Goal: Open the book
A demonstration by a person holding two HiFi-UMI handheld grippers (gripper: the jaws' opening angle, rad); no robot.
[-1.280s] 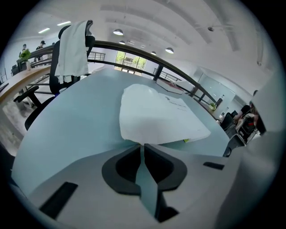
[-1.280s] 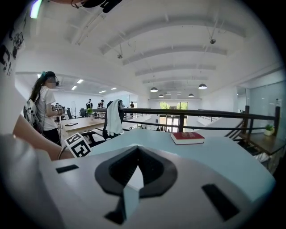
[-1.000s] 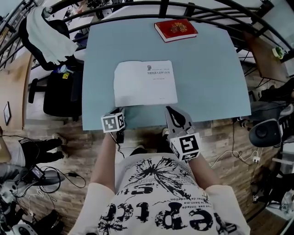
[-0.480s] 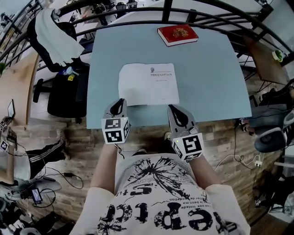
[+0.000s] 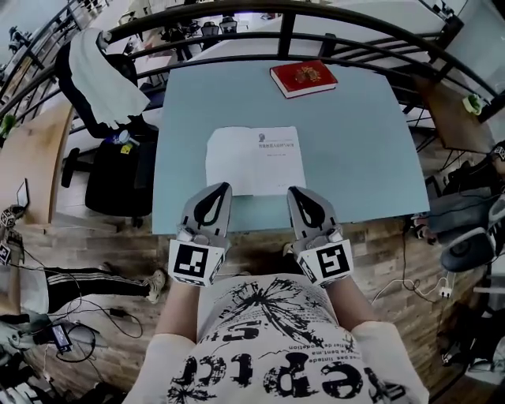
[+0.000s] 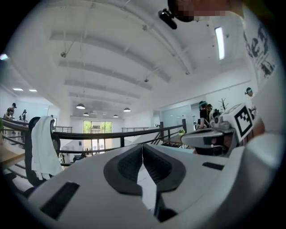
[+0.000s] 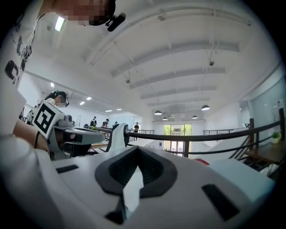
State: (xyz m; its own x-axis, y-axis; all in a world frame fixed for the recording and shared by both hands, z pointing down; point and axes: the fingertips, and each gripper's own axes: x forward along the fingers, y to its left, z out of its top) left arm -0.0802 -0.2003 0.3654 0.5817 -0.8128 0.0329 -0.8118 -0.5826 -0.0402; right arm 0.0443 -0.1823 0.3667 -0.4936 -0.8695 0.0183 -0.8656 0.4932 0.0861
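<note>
A white book (image 5: 255, 160) lies flat in the middle of the pale blue table (image 5: 355, 150), with small print on its right half. A red book (image 5: 304, 77) lies at the table's far edge. My left gripper (image 5: 223, 188) hangs over the table's near edge, just in front of the white book's near left corner, shut and holding nothing (image 6: 142, 145). My right gripper (image 5: 292, 192) is beside it, at the book's near right corner, also shut and empty (image 7: 137, 147). Neither one touches the book.
A black railing (image 5: 276, 12) curves round the table's far side. A black chair draped with a white cloth (image 5: 102, 75) stands at the left. Cables lie on the wooden floor (image 5: 87, 260). Other desks and people are far off.
My left gripper came up from below the table edge, turned to point forward and closed its jaws. The right gripper rose a little. Both now reach over the near edge.
</note>
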